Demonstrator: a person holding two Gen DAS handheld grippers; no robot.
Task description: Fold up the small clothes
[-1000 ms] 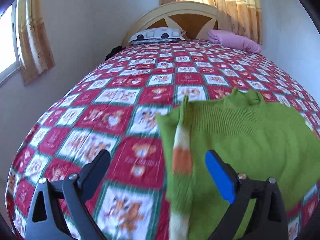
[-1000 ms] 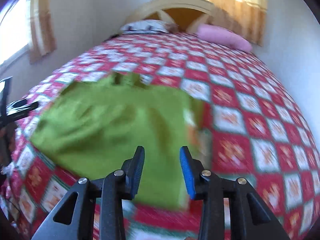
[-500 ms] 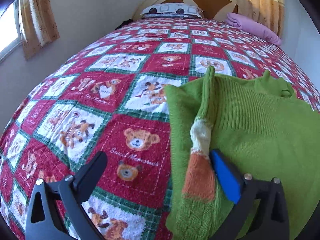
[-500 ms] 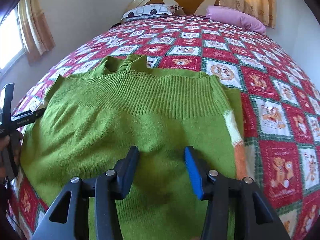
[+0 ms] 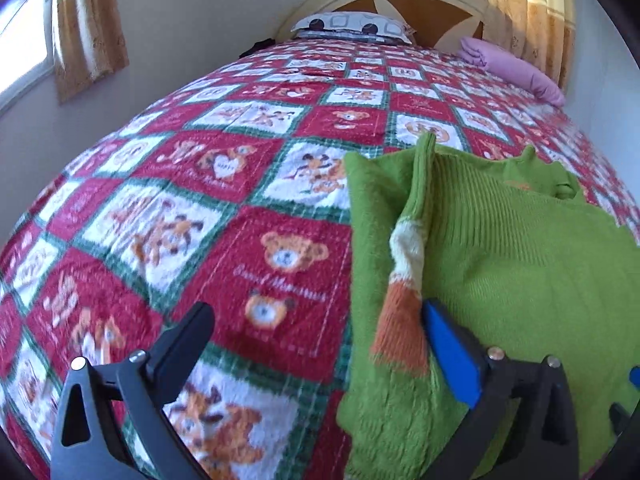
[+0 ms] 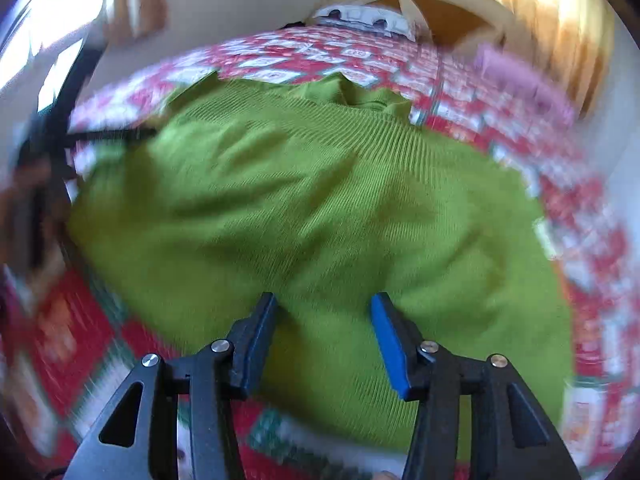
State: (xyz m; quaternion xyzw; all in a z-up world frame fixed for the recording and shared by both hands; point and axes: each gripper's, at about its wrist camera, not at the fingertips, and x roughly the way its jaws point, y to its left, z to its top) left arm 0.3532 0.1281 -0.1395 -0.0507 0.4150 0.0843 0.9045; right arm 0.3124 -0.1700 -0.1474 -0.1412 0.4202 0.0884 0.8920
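A green knit sweater (image 5: 520, 280) lies flat on the bed, its left sleeve (image 5: 404, 280), striped white and orange, folded in over the body. My left gripper (image 5: 316, 336) is wide open low over the bedspread; the sleeve's cuff end lies just inside its blue right pad (image 5: 448, 352), and nothing is pinched. In the blurred right wrist view the sweater (image 6: 320, 200) fills the middle. My right gripper (image 6: 324, 320) stands open above its near hem, with only the flat knit beneath it. The neck opening (image 6: 360, 96) points toward the headboard.
The red, white and green teddy-bear bedspread (image 5: 200, 220) covers the whole bed. A patterned pillow (image 5: 352, 26) and a pink pillow (image 5: 516, 70) lie by the wooden headboard (image 5: 400, 4). Curtained windows are on the left wall and behind the headboard.
My left gripper has sunk closer to the bed beside the folded sleeve. My right gripper has swept left and down across the sweater, its jaws a little wider, and its view is now blurred.
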